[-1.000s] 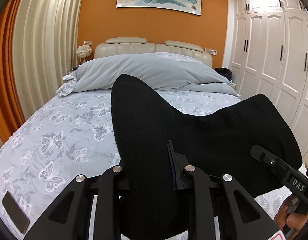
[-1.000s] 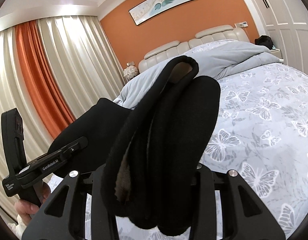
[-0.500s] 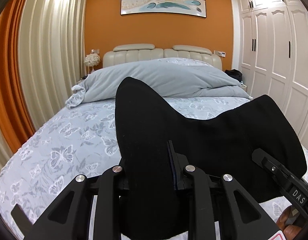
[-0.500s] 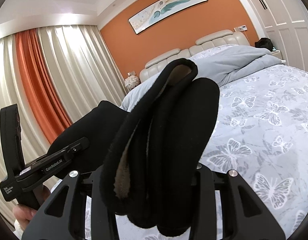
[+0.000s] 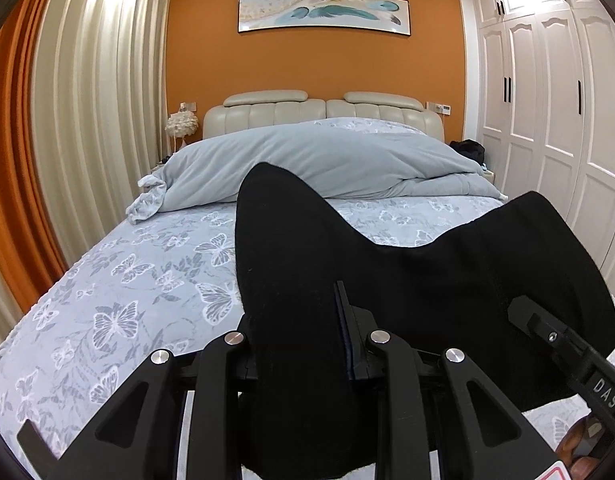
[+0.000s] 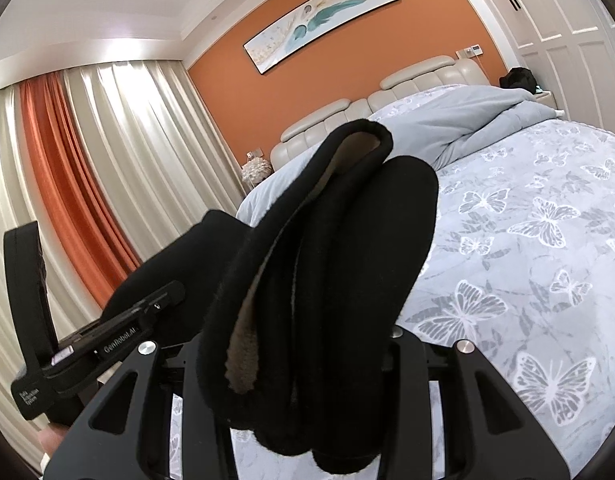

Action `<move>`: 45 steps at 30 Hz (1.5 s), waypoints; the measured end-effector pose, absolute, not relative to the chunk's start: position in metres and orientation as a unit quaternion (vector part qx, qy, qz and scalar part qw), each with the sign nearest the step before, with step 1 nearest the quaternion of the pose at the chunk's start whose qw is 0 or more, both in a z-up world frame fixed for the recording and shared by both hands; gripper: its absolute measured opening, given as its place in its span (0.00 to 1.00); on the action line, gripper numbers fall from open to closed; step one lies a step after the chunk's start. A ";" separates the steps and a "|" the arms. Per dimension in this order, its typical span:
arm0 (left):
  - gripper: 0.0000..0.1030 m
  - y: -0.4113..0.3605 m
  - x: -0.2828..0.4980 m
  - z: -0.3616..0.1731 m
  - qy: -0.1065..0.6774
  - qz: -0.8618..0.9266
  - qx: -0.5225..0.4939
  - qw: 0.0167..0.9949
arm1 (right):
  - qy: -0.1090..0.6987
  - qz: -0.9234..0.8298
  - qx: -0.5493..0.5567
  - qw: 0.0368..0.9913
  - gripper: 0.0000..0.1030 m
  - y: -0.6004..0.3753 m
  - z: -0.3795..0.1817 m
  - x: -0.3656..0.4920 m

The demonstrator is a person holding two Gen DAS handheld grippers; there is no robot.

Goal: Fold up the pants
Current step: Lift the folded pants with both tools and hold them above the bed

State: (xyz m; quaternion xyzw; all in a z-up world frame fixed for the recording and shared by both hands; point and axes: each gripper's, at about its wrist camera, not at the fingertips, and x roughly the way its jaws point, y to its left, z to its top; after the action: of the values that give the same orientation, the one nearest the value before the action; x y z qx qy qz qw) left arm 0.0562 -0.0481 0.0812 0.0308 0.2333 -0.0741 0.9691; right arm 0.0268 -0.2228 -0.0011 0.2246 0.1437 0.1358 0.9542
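Left wrist view: left gripper point(image 5: 303, 344) clamped on a thick fold of the black pants point(image 5: 387, 280), cloth bunched between the 2 fingers and rising in a peak above them. Stretches rightward from there to the right gripper point(image 5: 547, 336), seen at the lower right edge with the letters "DAS" in white on its body. Held up over the bed point(image 5: 119, 288), clear of the butterfly-print cover as far as can be seen.

Right wrist view: right gripper point(image 6: 307, 360) closed on several stacked layers of the pants point(image 6: 347, 260), a brownish fuzzy inner lining showing along 1 edge. Left gripper point(image 6: 155, 304) at lower left, marked "GenRobot.AI" on its side, plus a smaller 3-line white label, probably "Data Acquisition System", too small to read surely. Part of a hand point(image 6: 51, 440) below it.

Beyond: grey duvet point(image 5: 319, 160), cream headboard point(image 5: 319, 112), feather painting point(image 5: 323, 12) on the orange wall, white wardrobe point(image 5: 547, 100).
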 end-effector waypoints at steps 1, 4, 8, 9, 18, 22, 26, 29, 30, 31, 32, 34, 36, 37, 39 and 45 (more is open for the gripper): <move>0.22 -0.048 0.059 0.082 0.233 -0.075 0.028 0.969 | 0.142 0.137 0.225 0.954 0.34 -0.224 0.000 0.030; 0.22 -0.046 0.068 0.085 0.228 -0.074 0.019 0.971 | 0.136 0.138 0.219 0.956 0.34 -0.227 0.004 0.039; 0.22 -0.050 0.086 0.085 0.231 -0.075 0.019 0.970 | 0.148 0.142 0.219 0.954 0.34 -0.234 0.005 0.061; 0.22 -0.052 0.093 0.086 0.232 -0.076 0.018 0.969 | 0.152 0.143 0.222 0.953 0.34 -0.237 0.004 0.067; 0.22 -0.065 0.144 0.077 0.226 -0.073 0.035 0.971 | 0.168 0.154 0.247 0.942 0.34 -0.264 -0.002 0.128; 0.22 -0.067 0.169 0.069 0.229 -0.068 0.037 0.970 | 0.174 0.154 0.238 0.943 0.34 -0.264 -0.006 0.154; 0.22 -0.068 0.195 0.060 0.240 -0.061 0.035 0.968 | 0.183 0.154 0.235 0.942 0.34 -0.263 -0.014 0.179; 0.22 -0.068 0.209 0.051 0.245 -0.056 0.036 0.967 | 0.191 0.154 0.235 0.940 0.34 -0.264 -0.024 0.196; 0.22 -0.068 0.214 0.046 0.248 -0.053 0.037 0.967 | 0.195 0.154 0.238 0.939 0.34 -0.265 -0.029 0.203; 0.22 -0.069 0.217 0.043 0.250 -0.052 0.038 0.966 | 0.198 0.153 0.240 0.938 0.34 -0.265 -0.033 0.207; 0.22 -0.069 0.223 0.038 0.254 -0.051 0.038 0.965 | 0.202 0.153 0.243 0.937 0.34 -0.266 -0.037 0.211; 0.22 -0.071 0.231 0.028 0.263 -0.049 0.039 0.963 | 0.210 0.151 0.249 0.933 0.34 -0.268 -0.049 0.219; 0.22 -0.071 0.237 0.017 0.272 -0.049 0.041 0.960 | 0.219 0.149 0.252 0.931 0.34 -0.270 -0.060 0.225; 0.22 -0.071 0.239 0.014 0.275 -0.049 0.041 0.959 | 0.224 0.148 0.254 0.929 0.34 -0.271 -0.065 0.227; 0.22 -0.071 0.245 0.003 0.286 -0.049 0.040 0.956 | 0.232 0.147 0.257 0.926 0.34 -0.271 -0.076 0.230; 0.23 -0.066 0.253 -0.026 0.314 -0.050 0.035 0.948 | 0.260 0.141 0.265 0.918 0.34 -0.275 -0.108 0.236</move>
State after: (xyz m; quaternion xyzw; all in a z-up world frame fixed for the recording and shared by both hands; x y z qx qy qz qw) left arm 0.2527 -0.0658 -0.0265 0.0350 0.3135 -0.0499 0.9476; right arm 0.2358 -0.2750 -0.1083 0.2646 0.2597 0.1409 0.9180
